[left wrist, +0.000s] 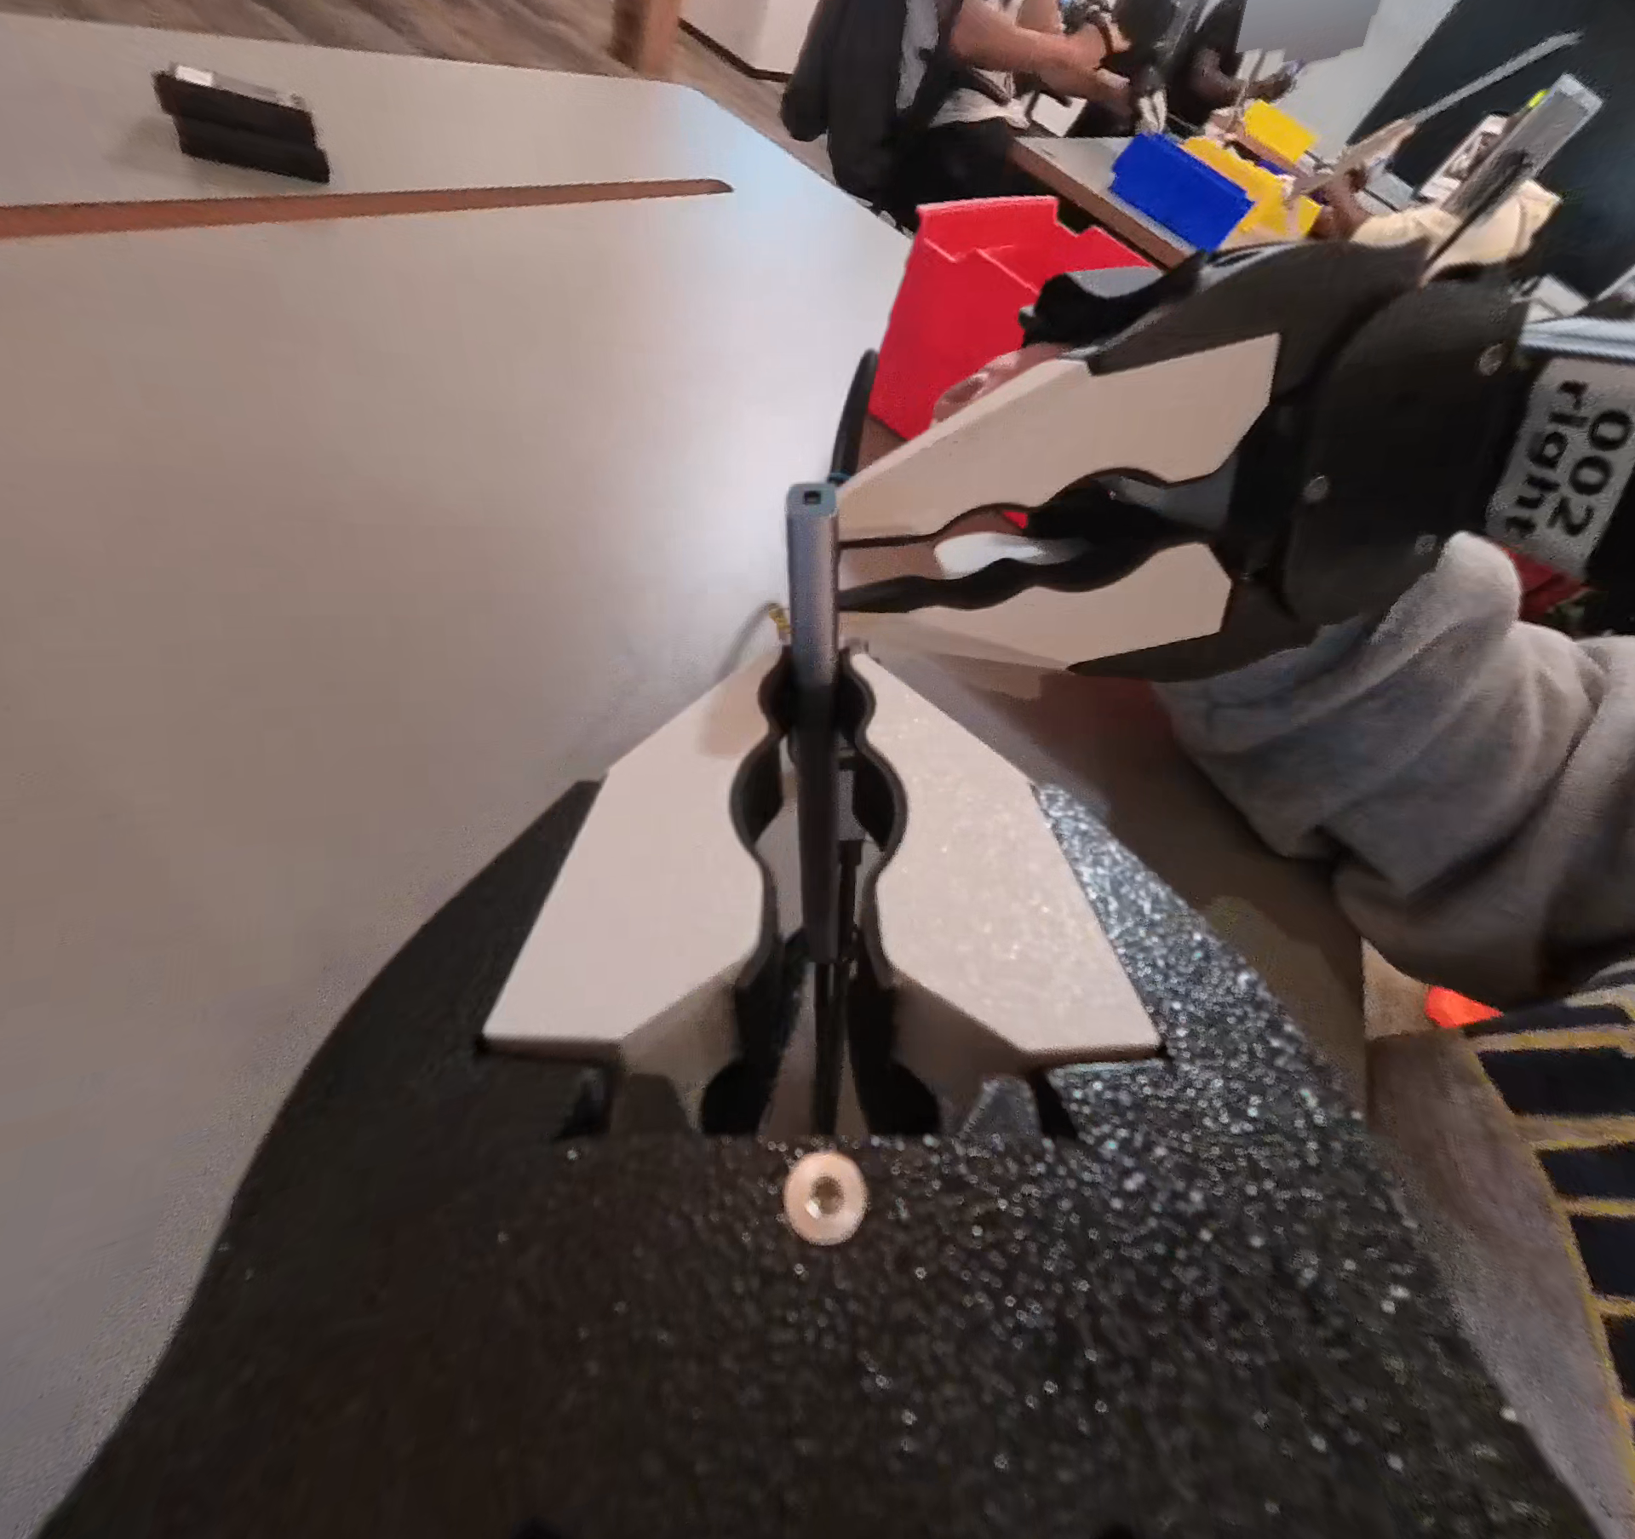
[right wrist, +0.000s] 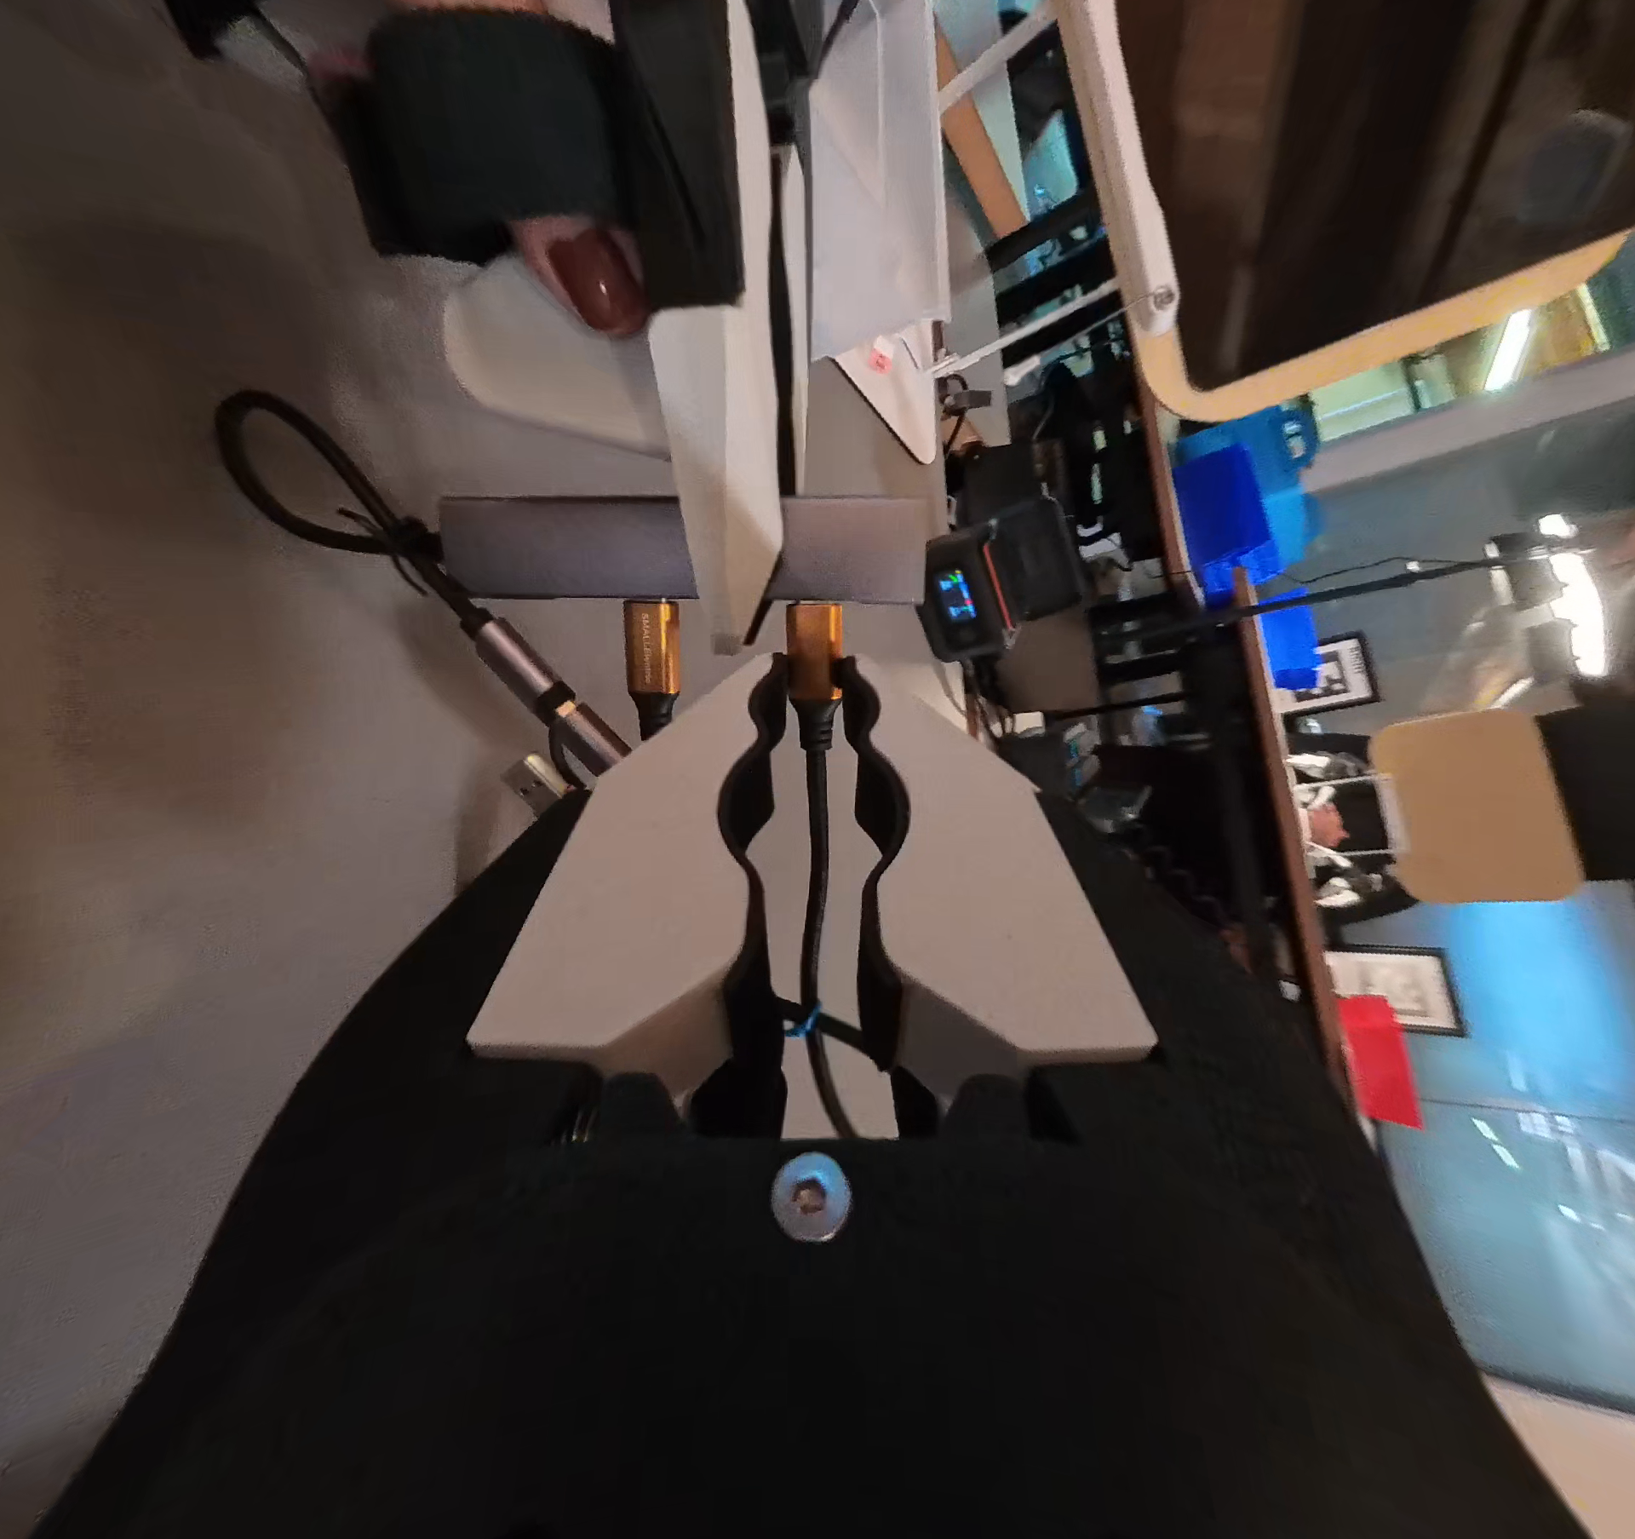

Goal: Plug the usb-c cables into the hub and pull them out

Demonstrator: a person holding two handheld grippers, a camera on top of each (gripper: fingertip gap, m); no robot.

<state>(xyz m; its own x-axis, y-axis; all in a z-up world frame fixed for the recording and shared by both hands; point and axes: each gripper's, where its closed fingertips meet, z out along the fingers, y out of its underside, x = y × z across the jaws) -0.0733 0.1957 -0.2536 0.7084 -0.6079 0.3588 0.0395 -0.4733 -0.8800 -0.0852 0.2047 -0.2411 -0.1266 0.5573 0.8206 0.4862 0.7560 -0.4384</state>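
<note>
Clamping the grey hub (left wrist: 812,700) edge-on between my left fingers (left wrist: 681,797), I am holding it up off the pale counter (left wrist: 354,523), its slim end poking out past the fingertips. My right gripper (right wrist: 812,669) is coming in from the side, its fingers (right wrist: 637,859) nearly closed and pinching the orange-sleeved plug of a usb-c cable (right wrist: 814,656), whose black cord is running back between them. That plug is sitting right against the hub's long edge; I cannot tell how deeply it is seated. Just beside it, a second orange plug (right wrist: 652,643) is standing in the same edge of the hub. The hub's own black lead (right wrist: 354,488) is looping over the counter to a silver connector (right wrist: 531,775). Behind my right gripper, red (left wrist: 973,302), blue (left wrist: 1177,187) and yellow bins (left wrist: 1274,125) are sitting.
</note>
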